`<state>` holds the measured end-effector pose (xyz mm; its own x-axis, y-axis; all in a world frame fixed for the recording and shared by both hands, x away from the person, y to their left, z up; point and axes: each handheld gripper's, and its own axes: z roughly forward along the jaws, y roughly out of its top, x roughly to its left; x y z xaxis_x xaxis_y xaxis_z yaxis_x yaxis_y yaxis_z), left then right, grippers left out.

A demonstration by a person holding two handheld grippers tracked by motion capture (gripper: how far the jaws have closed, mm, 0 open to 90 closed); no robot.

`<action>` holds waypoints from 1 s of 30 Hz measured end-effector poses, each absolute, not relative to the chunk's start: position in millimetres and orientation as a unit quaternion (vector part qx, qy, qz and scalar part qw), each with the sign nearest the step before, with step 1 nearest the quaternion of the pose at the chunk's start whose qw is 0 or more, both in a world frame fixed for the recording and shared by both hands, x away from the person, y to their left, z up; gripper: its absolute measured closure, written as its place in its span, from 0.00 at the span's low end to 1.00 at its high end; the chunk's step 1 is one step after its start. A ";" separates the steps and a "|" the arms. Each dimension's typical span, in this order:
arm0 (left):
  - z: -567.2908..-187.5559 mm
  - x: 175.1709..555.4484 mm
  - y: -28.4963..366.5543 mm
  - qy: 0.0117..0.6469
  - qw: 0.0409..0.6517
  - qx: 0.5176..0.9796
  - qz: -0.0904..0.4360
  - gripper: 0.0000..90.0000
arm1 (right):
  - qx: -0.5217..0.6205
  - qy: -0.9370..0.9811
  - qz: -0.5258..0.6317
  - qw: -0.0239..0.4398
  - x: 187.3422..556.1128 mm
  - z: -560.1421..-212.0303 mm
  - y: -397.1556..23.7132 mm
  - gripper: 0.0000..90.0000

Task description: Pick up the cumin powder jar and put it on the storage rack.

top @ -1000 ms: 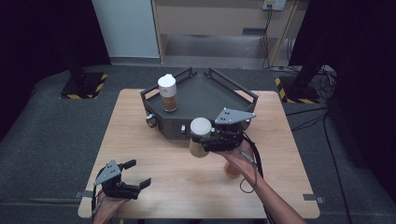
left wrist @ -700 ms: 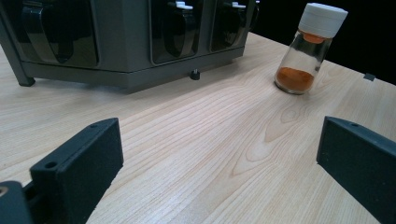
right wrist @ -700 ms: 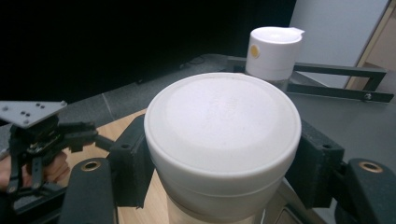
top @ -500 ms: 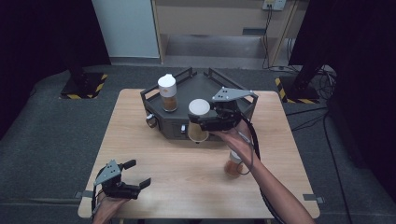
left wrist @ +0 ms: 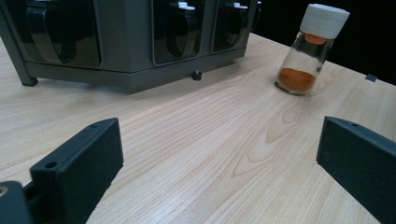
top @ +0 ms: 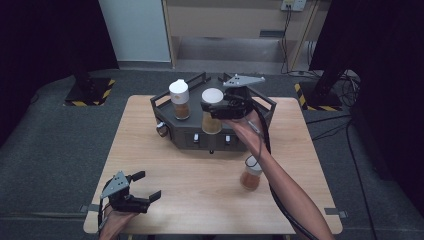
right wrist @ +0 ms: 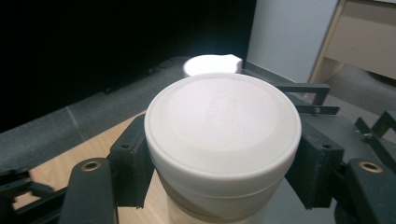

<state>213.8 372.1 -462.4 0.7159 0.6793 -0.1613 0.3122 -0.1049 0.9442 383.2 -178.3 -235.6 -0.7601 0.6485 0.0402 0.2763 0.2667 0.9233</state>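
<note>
My right gripper is shut on a white-lidded spice jar, holding it over the front part of the dark grey rack. In the right gripper view the jar's lid sits clamped between the two jaws. A second white-lidded jar stands on the rack's left side, its lid showing behind the held jar. A third jar of orange spice stands on the table near the right forearm, and the left gripper view has it as a jar at upper right. My left gripper rests open at the table's front left.
The wooden table has bare board between the rack and the front edge. The rack's front face carries several dark slots and small white clips. Dark floor, stands with yellow-black bases and cables surround the table.
My right gripper has carried the jar from the table in front of the rack up and back over the rack. The left gripper has not moved.
</note>
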 end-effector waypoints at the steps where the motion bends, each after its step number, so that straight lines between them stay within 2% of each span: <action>1: -462.4 213.7 372.2 0.342 0.575 0.726 0.160 0.00 | 0.305 0.775 0.523 0.183 387.3 -236.3 -175.2 0.37; 16: -463.4 214.0 373.3 0.344 0.577 0.723 0.158 0.00 | 0.336 0.760 0.514 0.215 419.1 -247.7 -158.6 0.37; 30: -463.7 214.4 373.6 0.344 0.577 0.724 0.158 0.00 | 0.356 0.758 0.504 0.211 438.3 -263.5 -152.7 0.37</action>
